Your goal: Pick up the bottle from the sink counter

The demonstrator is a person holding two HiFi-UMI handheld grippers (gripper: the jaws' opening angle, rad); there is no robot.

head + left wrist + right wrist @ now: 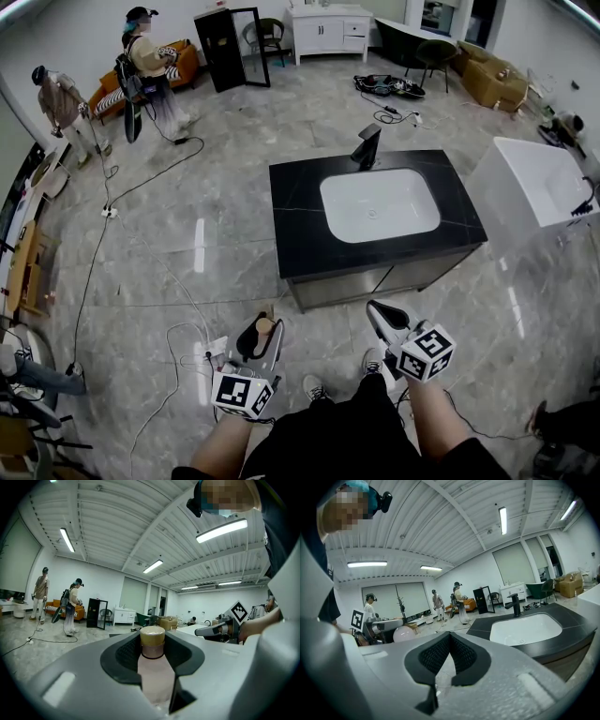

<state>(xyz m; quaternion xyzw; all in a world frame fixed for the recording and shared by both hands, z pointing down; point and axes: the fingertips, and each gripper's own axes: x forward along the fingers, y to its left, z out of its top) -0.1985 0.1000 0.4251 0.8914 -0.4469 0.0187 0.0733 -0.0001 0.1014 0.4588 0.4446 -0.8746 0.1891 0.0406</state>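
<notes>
Floor point(216, 187): grey marble fills the room, with cables trailing across it from the far left, where two other people stand well clear of you.
Sink counter point(298, 220): the black island sits just beyond your feet, right of centre. You face its near edge, close enough to reach across.
Basin point(380, 204): the white bowl is sunk into the counter top. No bottle shows on the dark surface around it.
Faucet point(367, 146): it stands upright at the counter's far edge, behind the basin and out of your way.
Left gripper point(259, 337): held low at your near left and pointing toward the counter, it is clamped on the bottle, one dark pad on each side of the neck.
Right gripper point(450, 637): its jaws are closed tip to tip on nothing. It is held level at your near right, likely just kept clear of the carrying hand.
Bottle point(153, 672): pale pink and lying along the left gripper's jaws, it is off the counter, so the pick-up looks done.
Cap point(152, 636): the tan top pokes out past the pads, which suggests the grip sits just below it to stop slipping.
</notes>
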